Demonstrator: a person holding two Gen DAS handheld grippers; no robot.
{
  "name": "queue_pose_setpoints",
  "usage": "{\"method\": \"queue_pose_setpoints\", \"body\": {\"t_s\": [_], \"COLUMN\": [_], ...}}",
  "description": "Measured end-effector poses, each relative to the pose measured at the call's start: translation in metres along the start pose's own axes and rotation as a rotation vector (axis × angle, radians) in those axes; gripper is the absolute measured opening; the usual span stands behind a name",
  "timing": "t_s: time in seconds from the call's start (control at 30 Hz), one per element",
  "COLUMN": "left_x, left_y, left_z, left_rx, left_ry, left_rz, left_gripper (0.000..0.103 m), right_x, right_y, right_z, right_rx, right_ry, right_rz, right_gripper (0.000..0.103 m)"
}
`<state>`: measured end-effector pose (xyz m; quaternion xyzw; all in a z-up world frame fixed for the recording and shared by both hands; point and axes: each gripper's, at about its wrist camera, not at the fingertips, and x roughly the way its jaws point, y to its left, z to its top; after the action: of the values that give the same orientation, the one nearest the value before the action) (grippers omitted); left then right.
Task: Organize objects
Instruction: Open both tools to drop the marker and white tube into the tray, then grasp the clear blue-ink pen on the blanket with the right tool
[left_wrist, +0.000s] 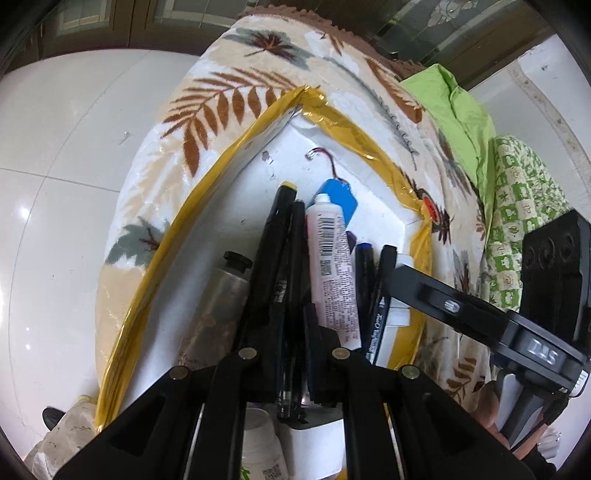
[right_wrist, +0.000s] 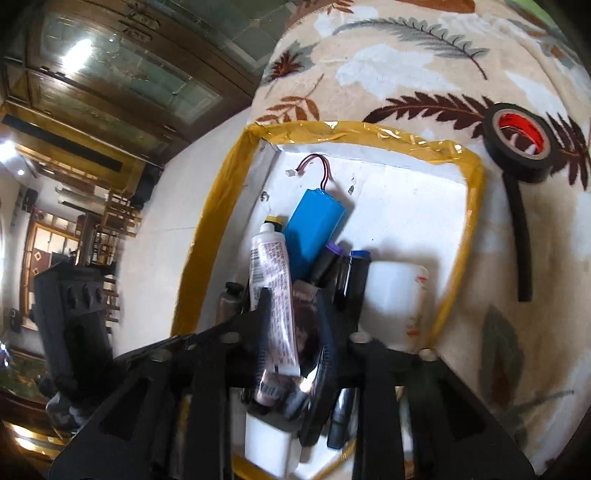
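The white tray (right_wrist: 417, 221) with yellow-taped edges sits on a leaf-patterned blanket (right_wrist: 406, 66) and already holds most of the clutter. In the right wrist view a blue battery pack (right_wrist: 314, 225) with a red-and-black lead lies toward 12 o'clock, and a pink-white tube (right_wrist: 271, 280) with a barcode runs from the centre down toward 6 o'clock. A purple-capped marker (right_wrist: 330, 256) and a blue-capped marker (right_wrist: 358, 266) lie at about 1 o'clock of the tube. A white bottle (right_wrist: 395, 295) rests at 3 o'clock, and a grey tube with a black cap (right_wrist: 231, 299) at 9 o'clock.

The left gripper (left_wrist: 293, 325) has its jaws nearly closed on a black pen (left_wrist: 293, 258), which runs up from between them toward 12 o'clock, alongside a thicker black marker (left_wrist: 273, 229). The right gripper (right_wrist: 291, 317) straddles the lower part of the pink-white tube with its jaws apart; the picture is blurred there, and the pads do not appear to press on it.

A roll of black tape (right_wrist: 521, 144) with a red core, its loose end trailing toward 6 o'clock, lies on the blanket at 2 o'clock, outside the tray.

The step in hand looks like laying items side by side in the tray: the pen being set down, the tube apparently just let go. Next, the left jaws would need to open and lift straight back so the pen does not roll. The right hand could then reach for the tape, probably the last loose item.
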<state>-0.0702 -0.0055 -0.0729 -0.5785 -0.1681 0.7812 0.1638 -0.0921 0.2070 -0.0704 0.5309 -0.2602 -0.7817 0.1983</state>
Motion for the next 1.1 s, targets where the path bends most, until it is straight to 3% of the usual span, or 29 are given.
{"method": "queue_pose_setpoints", "body": {"t_s": [0.03, 0.1, 0.17, 0.2, 0.33, 0.53, 0.83, 1.0, 1.1], "left_x": [-0.004, -0.011, -0.023, -0.028, -0.040, -0.020, 0.015, 0.017, 0.020], "left_y": [-0.002, -0.007, -0.014, -0.018, -0.046, -0.101, -0.123, -0.122, -0.120], "left_z": [-0.001, -0.004, -0.008, -0.011, -0.024, -0.063, -0.101, -0.103, -0.102], "left_rx": [0.007, 0.012, 0.014, 0.015, 0.033, 0.037, 0.075, 0.079, 0.073], "left_ry": [-0.013, -0.044, -0.107, -0.137, -0.172, -0.113, -0.053, -0.053, -0.047], "left_rz": [-0.009, -0.014, -0.022, -0.033, -0.114, -0.244, -0.192, -0.193, -0.191], "left_gripper": [0.014, 0.035, 0.050, 0.053, 0.054, 0.054, 0.054, 0.054, 0.054], "right_x": [-0.006, -0.021, -0.033, -0.040, -0.072, -0.120, -0.169, -0.165, -0.148], "right_y": [-0.001, -0.004, -0.009, -0.012, -0.038, -0.090, -0.145, -0.155, -0.156], "right_z": [-0.002, -0.008, -0.013, -0.016, -0.034, -0.065, -0.090, -0.090, -0.084], "right_rx": [-0.005, -0.008, -0.007, -0.010, -0.007, 0.077, 0.145, 0.143, 0.134], "right_ry": [-0.012, -0.033, -0.043, -0.051, -0.091, -0.147, -0.204, -0.188, -0.150], "right_rz": [0.003, 0.028, 0.044, 0.043, 0.007, -0.081, -0.183, -0.194, -0.230], "right_gripper": [0.045, 0.048, 0.048, 0.048, 0.048, 0.048, 0.048, 0.048, 0.037]}}
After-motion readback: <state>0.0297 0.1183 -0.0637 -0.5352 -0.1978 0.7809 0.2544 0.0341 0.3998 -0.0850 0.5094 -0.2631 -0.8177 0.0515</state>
